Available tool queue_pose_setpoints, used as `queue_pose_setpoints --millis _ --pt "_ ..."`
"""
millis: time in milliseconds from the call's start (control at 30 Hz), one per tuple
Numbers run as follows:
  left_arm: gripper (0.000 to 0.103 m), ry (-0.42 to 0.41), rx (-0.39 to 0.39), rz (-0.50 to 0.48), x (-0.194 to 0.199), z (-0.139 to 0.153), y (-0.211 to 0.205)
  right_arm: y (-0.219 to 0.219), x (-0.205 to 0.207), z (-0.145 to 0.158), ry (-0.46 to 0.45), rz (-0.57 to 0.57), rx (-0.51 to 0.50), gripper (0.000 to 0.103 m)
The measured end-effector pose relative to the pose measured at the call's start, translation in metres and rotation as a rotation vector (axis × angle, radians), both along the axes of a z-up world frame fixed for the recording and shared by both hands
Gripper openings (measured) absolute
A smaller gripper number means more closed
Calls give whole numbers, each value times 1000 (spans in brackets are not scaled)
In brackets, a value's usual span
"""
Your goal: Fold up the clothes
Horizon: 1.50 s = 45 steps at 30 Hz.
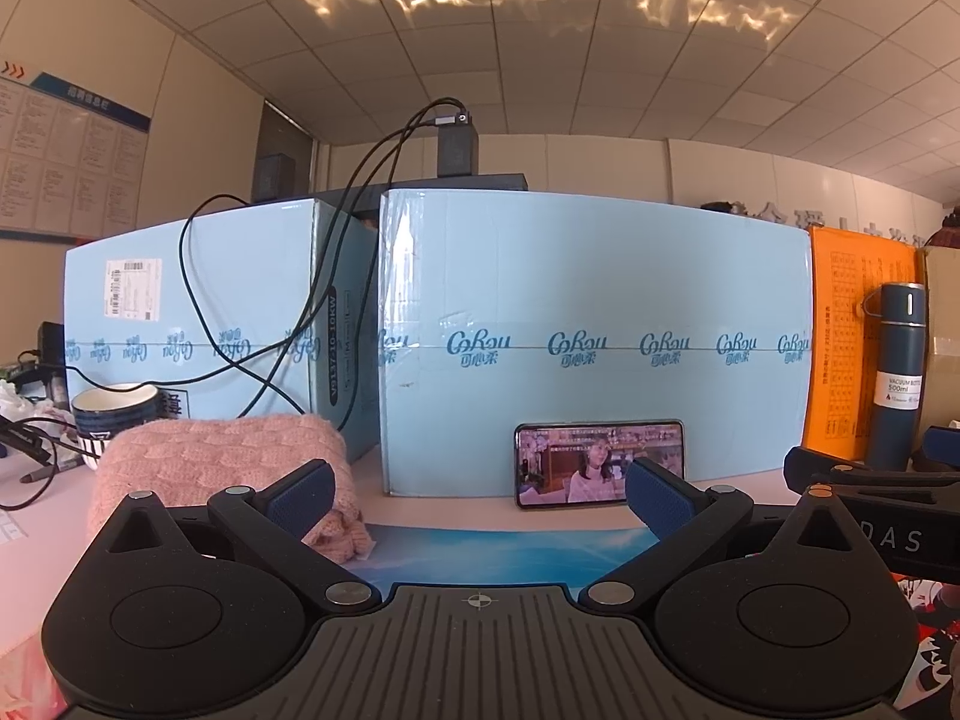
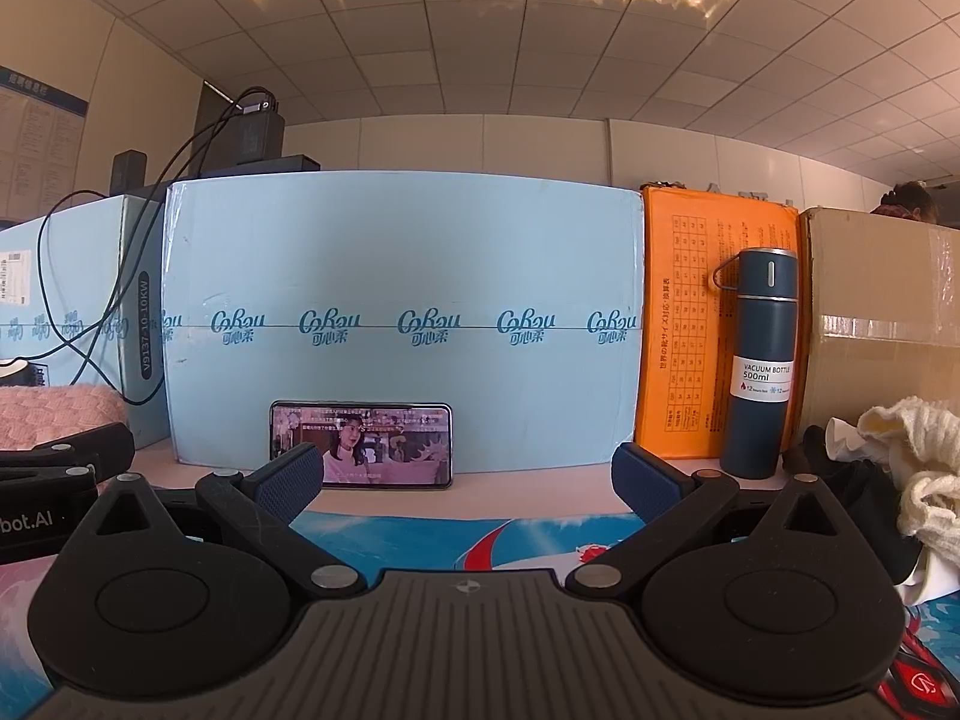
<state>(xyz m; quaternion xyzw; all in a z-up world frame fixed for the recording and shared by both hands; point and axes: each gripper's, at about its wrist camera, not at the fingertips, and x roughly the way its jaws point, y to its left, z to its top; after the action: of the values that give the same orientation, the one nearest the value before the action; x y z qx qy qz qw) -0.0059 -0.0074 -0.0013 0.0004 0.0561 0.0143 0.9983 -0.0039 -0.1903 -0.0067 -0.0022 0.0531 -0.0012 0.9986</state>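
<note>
Both tongs wide open, empty | phone ahead | pink knit left | bottle right

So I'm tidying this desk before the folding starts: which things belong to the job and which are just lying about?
For the job: pink knit, cream garment, left tool, right tool.

Lying about: phone, bottle, mug, blue boxes, orange box, cables.

Soft even daylight ahead of my fingers, rippling warm reflections on the white tiled ceiling above them, glowing phone screen between them, fisheye bending, dark corners.
</note>
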Motion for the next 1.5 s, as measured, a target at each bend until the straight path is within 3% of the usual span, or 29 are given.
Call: queue_pose_setpoints --millis 1500 --pt "103 -7 6 -2 -2 0 0 1 0 -1 8 10 -5 103"
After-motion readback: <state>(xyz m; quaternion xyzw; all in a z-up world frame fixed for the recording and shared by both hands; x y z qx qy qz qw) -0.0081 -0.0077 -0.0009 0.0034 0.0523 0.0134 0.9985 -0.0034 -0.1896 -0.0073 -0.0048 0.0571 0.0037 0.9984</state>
